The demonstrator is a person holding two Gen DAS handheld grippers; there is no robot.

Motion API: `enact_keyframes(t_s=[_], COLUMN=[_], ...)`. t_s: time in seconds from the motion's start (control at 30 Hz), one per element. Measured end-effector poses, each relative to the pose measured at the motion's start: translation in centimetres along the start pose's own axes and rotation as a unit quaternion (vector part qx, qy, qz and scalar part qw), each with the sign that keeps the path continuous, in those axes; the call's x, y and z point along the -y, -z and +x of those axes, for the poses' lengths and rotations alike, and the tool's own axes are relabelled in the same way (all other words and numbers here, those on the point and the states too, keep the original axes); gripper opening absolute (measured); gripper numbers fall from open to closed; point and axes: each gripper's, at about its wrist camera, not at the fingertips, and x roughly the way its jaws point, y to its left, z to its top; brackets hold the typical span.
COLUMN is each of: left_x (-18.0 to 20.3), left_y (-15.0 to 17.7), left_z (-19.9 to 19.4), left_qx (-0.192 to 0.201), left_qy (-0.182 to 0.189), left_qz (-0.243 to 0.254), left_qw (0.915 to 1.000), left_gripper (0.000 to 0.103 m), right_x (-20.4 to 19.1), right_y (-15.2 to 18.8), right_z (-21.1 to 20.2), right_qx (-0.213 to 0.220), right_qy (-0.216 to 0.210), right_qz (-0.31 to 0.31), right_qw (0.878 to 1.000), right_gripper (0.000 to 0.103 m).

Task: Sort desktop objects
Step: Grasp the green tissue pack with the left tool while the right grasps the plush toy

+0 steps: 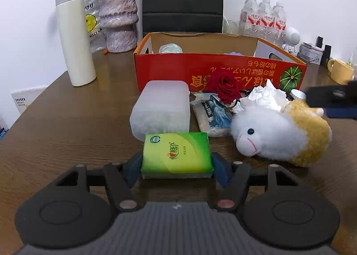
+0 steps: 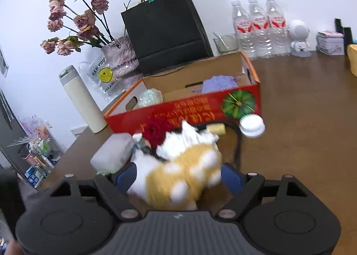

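Tissue pack (image 1: 176, 157), light and squashy, sits on the tabletop (image 1: 67, 125) clamped across its short sides by our left gripper (image 1: 176, 167); our right gripper (image 2: 178, 179) fingers straddle the soft plush sheep (image 2: 178, 174), seemingly squeezing it.

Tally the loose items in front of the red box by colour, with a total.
Green: 1, tissue pack
Red: 1, rose
White or frosted: 3, plastic case, crumpled tissue, round brush
White and yellow: 1, plush sheep
Total: 6

Plush sheep (image 2: 178, 179) motion-blurred in right wrist view; yellow mug (image 1: 341, 71) cut by frame edge.
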Motion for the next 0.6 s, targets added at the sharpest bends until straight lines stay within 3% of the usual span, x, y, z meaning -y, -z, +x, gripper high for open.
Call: enact_keyframes(t_s=[0.27, 0.37, 0.5, 0.6], left_x=[-0.1, 0.1, 0.4, 0.6], left_y=[0.9, 1.2, 1.8, 2.4], left_z=[-1.6, -2.7, -4.0, -4.6], left_qx=[0.001, 0.005, 0.012, 0.007], left_qy=[0.0, 0.006, 0.012, 0.013], left_qz=[0.026, 0.035, 0.045, 0.048], left_qw=[0.9997, 0.9994, 0.9989, 0.9987], left_gripper=[0.066, 0.066, 0.066, 0.066], right_x=[-0.6, -0.9, -1.0, -1.2], right_y=[-0.3, 0.5, 2.0, 3.1], right_z=[4.2, 3.4, 1.4, -0.5], right_qx=[-0.04, -0.036, -0.054, -0.074], right_qy=[0.043, 0.04, 0.012, 0.003], right_qz=[-0.021, -0.047, -0.079, -0.097], right_qw=[0.998, 0.997, 0.995, 0.993], right_gripper=[0.076, 0.068, 0.049, 0.048])
